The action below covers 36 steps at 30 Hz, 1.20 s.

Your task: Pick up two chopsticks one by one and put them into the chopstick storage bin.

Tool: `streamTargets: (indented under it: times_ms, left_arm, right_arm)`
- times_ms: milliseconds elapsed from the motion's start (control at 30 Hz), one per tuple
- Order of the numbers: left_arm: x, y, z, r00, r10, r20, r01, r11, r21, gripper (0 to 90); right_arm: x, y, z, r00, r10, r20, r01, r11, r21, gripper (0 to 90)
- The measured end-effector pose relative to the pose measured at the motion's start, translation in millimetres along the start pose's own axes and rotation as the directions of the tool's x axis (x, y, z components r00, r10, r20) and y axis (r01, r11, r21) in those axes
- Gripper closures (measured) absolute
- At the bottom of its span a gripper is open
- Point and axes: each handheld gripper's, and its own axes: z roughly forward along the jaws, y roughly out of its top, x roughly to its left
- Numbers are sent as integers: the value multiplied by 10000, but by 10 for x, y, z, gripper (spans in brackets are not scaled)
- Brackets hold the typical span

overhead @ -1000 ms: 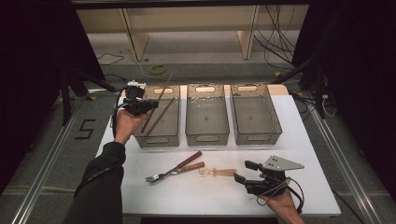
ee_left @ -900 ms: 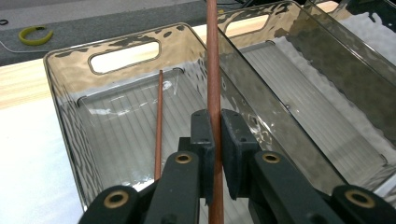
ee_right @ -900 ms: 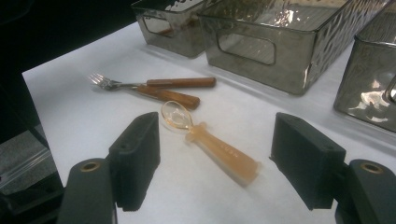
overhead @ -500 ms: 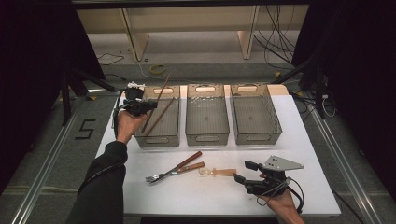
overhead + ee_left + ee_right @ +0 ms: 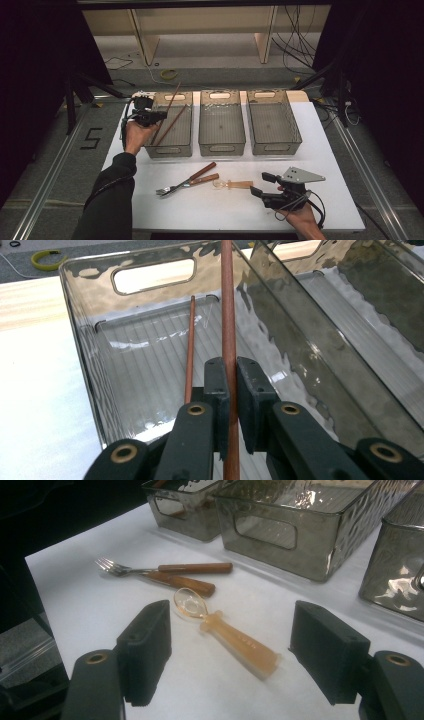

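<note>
The left gripper (image 5: 229,390) clamps 1 chopstick (image 5: 228,310) over the left bin (image 5: 172,149) (right gripper (image 5: 235,652) gapes); dropped tilted, it could tip onto the table's (image 5: 200,210) left edge.

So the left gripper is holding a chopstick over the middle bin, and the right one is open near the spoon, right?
Not quite: the left gripper holds the chopstick over the leftmost bin, not the middle one, as the high view shows. A second chopstick already lies inside it. The rest holds: the right gripper stands open near the spoon.
</note>
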Motion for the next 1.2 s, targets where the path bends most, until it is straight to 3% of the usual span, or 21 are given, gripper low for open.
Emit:
streamTargets:
  times_ms: [300, 733, 967, 1200]
  left_arm:
    - [25, -66, 59, 10000, 6, -35, -5, 9996, 270, 830]
    - [66, -140, 104, 9990, -418, -150, 427, 9968, 674, 816]
    - [87, -112, -8, 9957, -920, 45, 919, 9954, 266, 623]
    - [7, -166, -222, 9886, -1150, 971, 1182, 9926, -278, 487]
  right_arm:
    - [1, -1, 3, 10000, -11, -19, 11, 10000, 5, 333]
    - [-2, -2, 7, 10000, 20, -15, -21, 10000, -10, 332]
    - [-4, -3, 7, 10000, 39, -20, -39, 10000, -7, 333]
    - [-4, -1, 3, 10000, 20, -9, -20, 10000, -3, 332]
